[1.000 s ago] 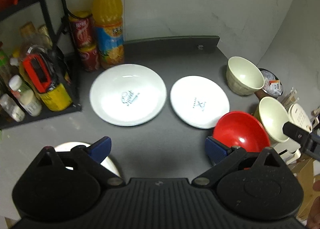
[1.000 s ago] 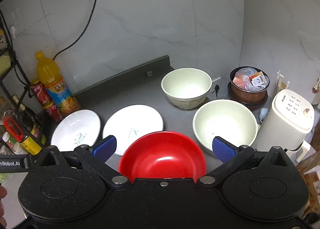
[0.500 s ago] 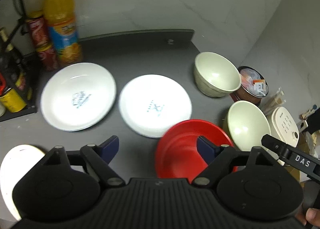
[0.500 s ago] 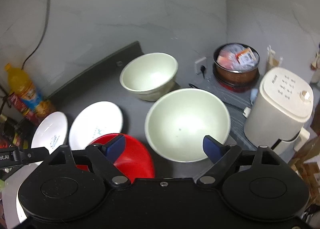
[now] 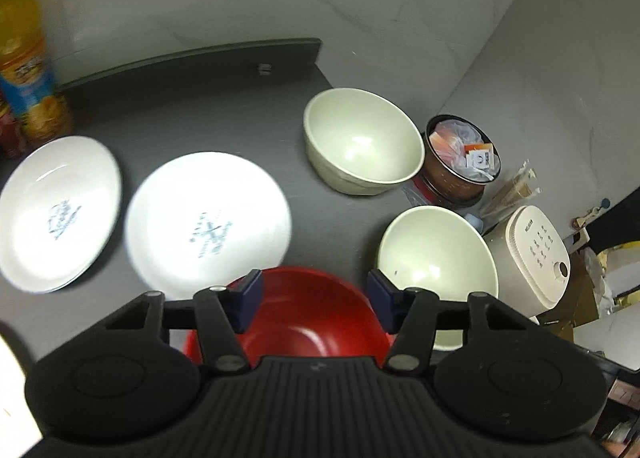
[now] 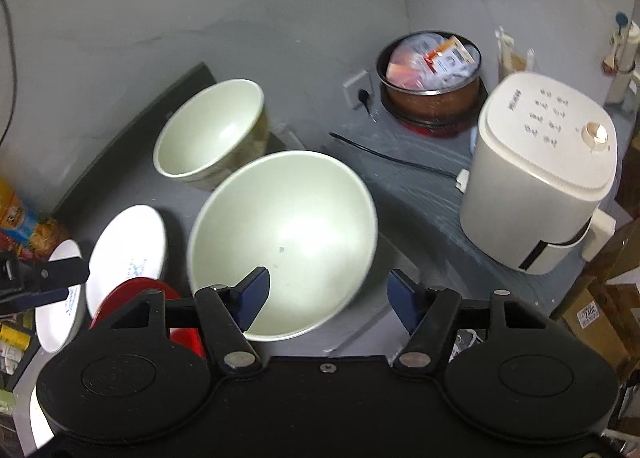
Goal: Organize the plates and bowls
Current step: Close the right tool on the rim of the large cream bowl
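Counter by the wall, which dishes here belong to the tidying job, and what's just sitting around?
Belongs to the job:
red bowl
two cream bowls
two white plates

Just lying about:
orange drink bottle
brown pot of packets
white appliance

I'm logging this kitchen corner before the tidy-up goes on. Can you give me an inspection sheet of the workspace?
Surface: dark grey counter, bare between dishes.
Job's things: red bowl, two cream bowls, two white plates, all apart, unstacked.
Clutter: juice bottle, pot of packets, white appliance.
Grippers: left gripper above red bowl, right gripper above near cream bowl; jaws have just been closing, gripping nothing.
Cables: black cord to wall socket.
Surroundings: marbled wall; cardboard boxes.
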`<action>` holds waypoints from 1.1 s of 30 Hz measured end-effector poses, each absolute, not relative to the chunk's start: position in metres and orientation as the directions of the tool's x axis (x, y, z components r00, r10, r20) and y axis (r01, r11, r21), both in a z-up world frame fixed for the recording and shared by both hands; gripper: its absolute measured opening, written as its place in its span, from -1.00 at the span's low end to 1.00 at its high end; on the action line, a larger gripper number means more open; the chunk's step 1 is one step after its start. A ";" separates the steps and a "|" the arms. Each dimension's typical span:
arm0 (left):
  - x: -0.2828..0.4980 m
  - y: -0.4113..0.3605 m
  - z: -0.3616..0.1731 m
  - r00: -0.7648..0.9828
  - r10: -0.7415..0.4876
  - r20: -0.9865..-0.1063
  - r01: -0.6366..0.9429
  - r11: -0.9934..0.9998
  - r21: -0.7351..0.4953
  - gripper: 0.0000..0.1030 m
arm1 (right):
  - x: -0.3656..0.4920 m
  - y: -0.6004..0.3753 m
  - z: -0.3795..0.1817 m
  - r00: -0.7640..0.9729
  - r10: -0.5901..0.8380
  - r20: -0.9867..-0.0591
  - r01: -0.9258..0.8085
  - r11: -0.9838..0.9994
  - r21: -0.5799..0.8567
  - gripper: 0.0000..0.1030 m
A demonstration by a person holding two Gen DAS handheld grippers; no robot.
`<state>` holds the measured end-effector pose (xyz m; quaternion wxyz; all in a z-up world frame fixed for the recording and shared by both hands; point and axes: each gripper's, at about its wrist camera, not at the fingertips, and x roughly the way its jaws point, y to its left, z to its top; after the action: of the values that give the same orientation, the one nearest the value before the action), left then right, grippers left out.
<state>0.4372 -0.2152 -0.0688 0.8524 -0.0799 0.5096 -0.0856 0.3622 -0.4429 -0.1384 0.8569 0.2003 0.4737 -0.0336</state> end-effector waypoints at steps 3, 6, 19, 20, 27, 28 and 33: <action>0.450 -0.233 -0.078 0.446 -0.243 -0.862 0.085 0.970 -0.230 -0.09 | 0.369 -0.453 -0.149 0.528 0.142 -0.837 0.263 0.910 0.320 0.08; 0.463 -0.248 -0.089 0.425 -0.247 -0.871 0.101 0.969 -0.225 -0.16 | 0.377 -0.462 -0.158 0.510 0.156 -0.846 0.268 0.906 0.329 0.06; 0.511 -0.293 -0.135 0.304 -0.228 -0.925 0.129 0.972 -0.197 -0.23 | 0.406 -0.465 -0.187 0.432 0.226 -0.873 0.230 0.909 0.349 -0.18; 0.513 -0.296 -0.137 0.300 -0.227 -0.926 0.133 0.972 -0.195 -0.23 | 0.407 -0.464 -0.189 0.427 0.226 -0.876 0.231 0.909 0.347 -0.22; 0.523 -0.313 -0.167 0.234 -0.147 -0.961 0.134 0.984 -0.118 -0.52 | 0.416 -0.464 -0.203 0.396 0.228 -0.889 0.261 0.901 0.348 -0.72; 0.524 -0.314 -0.170 0.226 -0.156 -0.961 0.135 0.983 -0.128 -0.56 | 0.416 -0.464 -0.204 0.399 0.229 -0.888 0.260 0.900 0.349 -0.78; 0.526 -0.318 -0.183 0.208 -0.147 -0.967 0.136 0.983 -0.120 -0.75 | 0.415 -0.465 -0.204 0.420 0.223 -0.880 0.262 0.898 0.353 -0.80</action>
<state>0.5256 -0.3178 -0.1830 0.7772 -0.0046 0.6227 -0.0910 0.4146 -0.4650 -0.2038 0.8119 0.2252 0.5385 -0.0120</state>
